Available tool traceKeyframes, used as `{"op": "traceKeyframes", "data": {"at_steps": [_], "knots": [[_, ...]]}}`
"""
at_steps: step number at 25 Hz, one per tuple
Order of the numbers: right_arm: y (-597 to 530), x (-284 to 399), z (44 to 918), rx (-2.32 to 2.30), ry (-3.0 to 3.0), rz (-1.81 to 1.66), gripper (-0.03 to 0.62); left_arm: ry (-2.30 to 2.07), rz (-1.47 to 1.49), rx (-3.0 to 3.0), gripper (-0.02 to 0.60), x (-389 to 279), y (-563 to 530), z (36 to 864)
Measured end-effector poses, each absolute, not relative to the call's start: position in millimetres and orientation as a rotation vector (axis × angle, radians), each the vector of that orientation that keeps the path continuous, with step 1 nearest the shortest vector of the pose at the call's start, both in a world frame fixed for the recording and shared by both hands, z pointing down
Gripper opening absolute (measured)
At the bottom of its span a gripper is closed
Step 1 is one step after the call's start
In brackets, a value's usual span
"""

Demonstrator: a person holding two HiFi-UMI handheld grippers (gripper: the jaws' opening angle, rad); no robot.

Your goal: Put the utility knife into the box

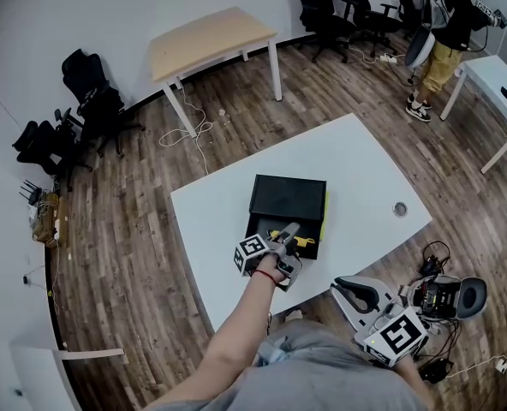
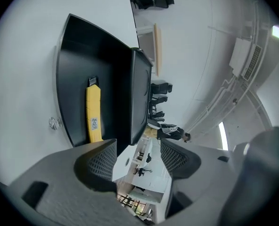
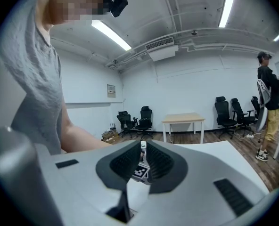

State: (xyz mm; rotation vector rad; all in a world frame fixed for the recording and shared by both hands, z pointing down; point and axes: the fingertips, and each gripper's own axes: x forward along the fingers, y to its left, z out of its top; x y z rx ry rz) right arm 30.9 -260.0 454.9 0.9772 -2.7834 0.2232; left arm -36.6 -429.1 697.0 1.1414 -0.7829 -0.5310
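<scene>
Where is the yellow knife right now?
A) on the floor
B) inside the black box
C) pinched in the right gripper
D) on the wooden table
B: the knife lies flat on the bottom of the box, and the left gripper above it has its jaws apart with nothing between them.

Yellow utility knife [image 2: 94, 114], black box [image 2: 73, 69], white table [image 1: 356, 169], brown wood-grain floor [image 1: 134, 255]
</scene>
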Motion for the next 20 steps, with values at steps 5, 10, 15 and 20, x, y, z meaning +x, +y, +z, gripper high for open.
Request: {"op": "traceKeyframes", "data": {"at_steps": [5,10,15,20], "knots": [[-254.5,33.0,454.1,0.971,-2.784,0.219,0.032,-0.766,-0.538,1.194,0.281,-34.7,-422.1,688.6],[-247.8,33.9,453.8,0.961,-2.788,0.212,0.032,-0.739,-0.504,1.254,0.278,-27.5,-402.2,686.7],[-239.7,35.3,453.2,0.945,-2.795,0.193,0.032,-0.786,-0.471,1.262,0.074,-30.1,-380.9,692.9],[-231.1,38.6,452.2,0.934,-2.794,0.191,0.032,-0.769,-0.474,1.302,0.018,-26.4,-366.0,686.4]]}}
